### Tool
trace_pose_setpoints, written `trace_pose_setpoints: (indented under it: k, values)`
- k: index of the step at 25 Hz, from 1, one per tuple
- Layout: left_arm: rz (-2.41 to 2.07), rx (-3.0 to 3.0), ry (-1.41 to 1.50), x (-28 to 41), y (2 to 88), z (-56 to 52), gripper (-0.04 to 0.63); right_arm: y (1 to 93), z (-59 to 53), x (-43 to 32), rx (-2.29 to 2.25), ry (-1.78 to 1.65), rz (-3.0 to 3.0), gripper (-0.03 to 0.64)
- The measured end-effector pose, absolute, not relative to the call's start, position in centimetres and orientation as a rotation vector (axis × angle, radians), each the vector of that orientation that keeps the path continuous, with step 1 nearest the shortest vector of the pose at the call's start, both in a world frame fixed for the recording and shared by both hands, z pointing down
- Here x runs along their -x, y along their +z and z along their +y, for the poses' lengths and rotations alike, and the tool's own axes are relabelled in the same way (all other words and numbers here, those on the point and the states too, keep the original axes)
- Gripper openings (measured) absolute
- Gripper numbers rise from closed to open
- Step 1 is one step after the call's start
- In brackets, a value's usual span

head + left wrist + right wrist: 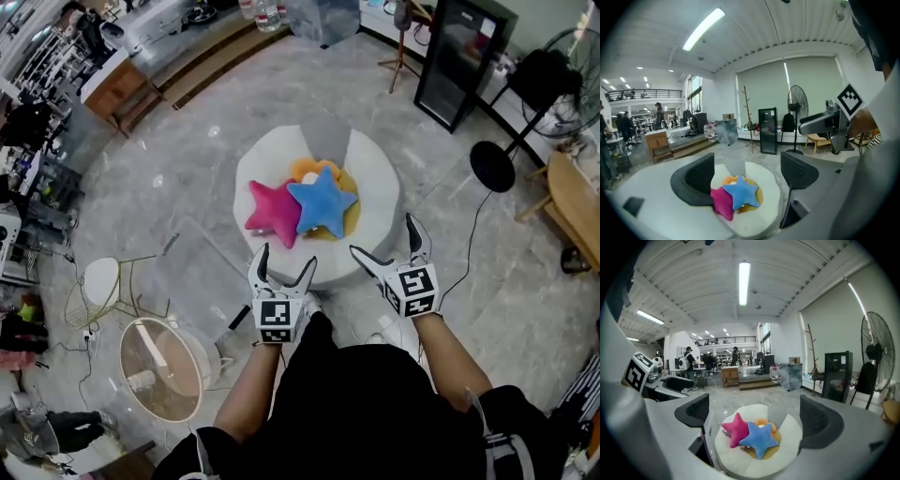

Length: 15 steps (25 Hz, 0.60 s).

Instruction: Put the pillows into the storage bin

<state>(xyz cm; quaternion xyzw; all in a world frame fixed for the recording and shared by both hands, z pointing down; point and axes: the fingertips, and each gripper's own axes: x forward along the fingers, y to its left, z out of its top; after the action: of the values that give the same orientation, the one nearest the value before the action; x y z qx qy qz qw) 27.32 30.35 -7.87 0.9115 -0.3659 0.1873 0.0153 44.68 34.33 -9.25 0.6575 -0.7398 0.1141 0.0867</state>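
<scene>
We hold the left gripper, jaws wide apart and empty, nearest the pink pillow. The blue pillow overlaps it on the round cushion, just beyond the right gripper, whose jaws are likewise spread and empty.

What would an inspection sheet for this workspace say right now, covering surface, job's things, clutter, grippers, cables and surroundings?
Surface: grey marble floor with a round white seat in the middle.
Job's things: pink star pillow and blue star pillow lie on an orange pillow on the seat; a clear box, probably the bin, stands on the floor left of it.
Clutter: nothing seen on the seat besides the pillows.
Grippers: left gripper and right gripper both open, empty, short of the pillows.
Cables: black cable crosses the floor near the fan base.
Surroundings: black cabinet, wire side table.
</scene>
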Motion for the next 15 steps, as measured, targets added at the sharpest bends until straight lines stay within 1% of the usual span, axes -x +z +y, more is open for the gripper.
trace_pose_setpoints:
  k: [7,12,15]
  values:
    - [-0.988,-2.875,0.717,-26.3,-6.2,20.6,0.417,-6.2,25.2,-43.1,-1.966,0.453,-2.120,0.598]
    - [-0.918,-2.853,0.782,-25.4,-2.8,15.6,0.417,-2.6,21.1,-41.9,-1.934,0.516,-2.049,0.598]
    - [-0.841,-2.852,0.864,-24.9,0.9,13.7,0.417,1.0,19.2,-40.8,-1.889,0.569,-1.998,0.598]
